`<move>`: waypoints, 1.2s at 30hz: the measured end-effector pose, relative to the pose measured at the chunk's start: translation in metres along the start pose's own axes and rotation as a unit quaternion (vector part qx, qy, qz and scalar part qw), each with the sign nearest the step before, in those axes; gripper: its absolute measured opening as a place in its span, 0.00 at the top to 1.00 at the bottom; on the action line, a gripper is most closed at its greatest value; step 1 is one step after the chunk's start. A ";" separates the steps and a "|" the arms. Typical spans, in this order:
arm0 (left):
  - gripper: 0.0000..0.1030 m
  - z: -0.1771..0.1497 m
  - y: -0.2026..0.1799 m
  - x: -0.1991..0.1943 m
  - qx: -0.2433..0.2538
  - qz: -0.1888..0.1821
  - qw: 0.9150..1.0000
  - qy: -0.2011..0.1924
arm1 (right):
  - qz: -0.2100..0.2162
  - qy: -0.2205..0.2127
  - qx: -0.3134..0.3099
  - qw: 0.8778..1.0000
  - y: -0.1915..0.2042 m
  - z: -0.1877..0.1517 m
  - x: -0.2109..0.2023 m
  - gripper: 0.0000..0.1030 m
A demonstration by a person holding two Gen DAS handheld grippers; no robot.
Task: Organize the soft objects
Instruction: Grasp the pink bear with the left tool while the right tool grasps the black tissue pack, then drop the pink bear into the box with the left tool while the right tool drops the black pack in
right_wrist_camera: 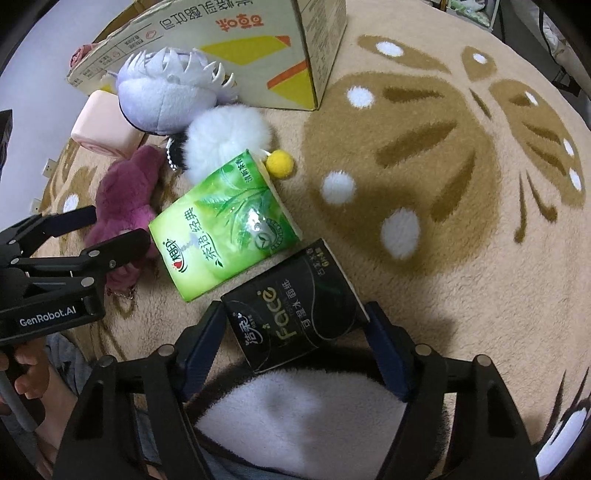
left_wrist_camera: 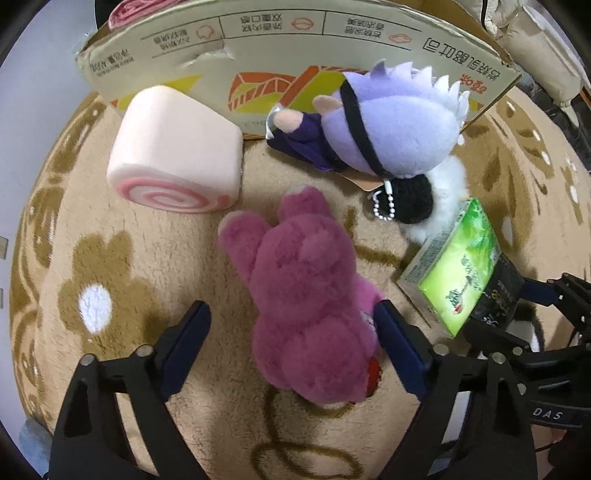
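My left gripper [left_wrist_camera: 291, 325] is open around a magenta plush bear [left_wrist_camera: 310, 295] lying on the rug; its fingers stand on either side, apart from it. The bear also shows in the right wrist view [right_wrist_camera: 122, 206]. My right gripper [right_wrist_camera: 295, 328] is open around a black tissue pack [right_wrist_camera: 295, 314], fingers beside its ends. A green tissue pack [right_wrist_camera: 225, 225] lies just beyond it, also seen in the left wrist view [left_wrist_camera: 458, 269]. A purple-haired doll [left_wrist_camera: 384, 125], a pink swirl-roll cushion [left_wrist_camera: 177, 155] and a white fluffy pompom [right_wrist_camera: 225, 140] lie near the cardboard box [left_wrist_camera: 295, 48].
The beige floral rug [right_wrist_camera: 443, 184] spreads wide to the right. A small yellow ball [right_wrist_camera: 279, 162] sits by the green pack. A pink roll [left_wrist_camera: 136, 9] shows inside the box. A white plush with a dark edge [right_wrist_camera: 303, 417] lies under my right gripper.
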State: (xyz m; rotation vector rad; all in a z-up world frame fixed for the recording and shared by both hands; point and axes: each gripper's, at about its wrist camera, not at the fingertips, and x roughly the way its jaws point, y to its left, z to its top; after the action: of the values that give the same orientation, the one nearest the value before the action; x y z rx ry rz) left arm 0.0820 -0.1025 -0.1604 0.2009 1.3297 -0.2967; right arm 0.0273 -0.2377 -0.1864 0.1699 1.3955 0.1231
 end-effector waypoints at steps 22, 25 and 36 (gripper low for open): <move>0.46 -0.036 -0.005 -0.059 0.008 0.031 0.995 -0.092 | 0.006 -0.145 -0.002 0.989 -0.005 -0.005 -0.085 0.25; 0.46 -0.033 0.002 -0.079 0.008 0.029 0.991 -0.130 | 0.010 -0.187 -0.007 0.982 -0.002 -0.007 -0.104 0.25; 0.46 -0.014 0.001 -0.129 0.022 0.070 0.973 -0.218 | 0.001 -0.261 -0.032 0.965 0.024 -0.001 -0.123 0.25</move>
State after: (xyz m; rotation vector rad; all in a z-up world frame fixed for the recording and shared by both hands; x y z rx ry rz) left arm 0.0424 -0.0843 -0.0383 0.2497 0.8695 -0.2337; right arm 0.0057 -0.2374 -0.0625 0.1371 0.8637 0.1155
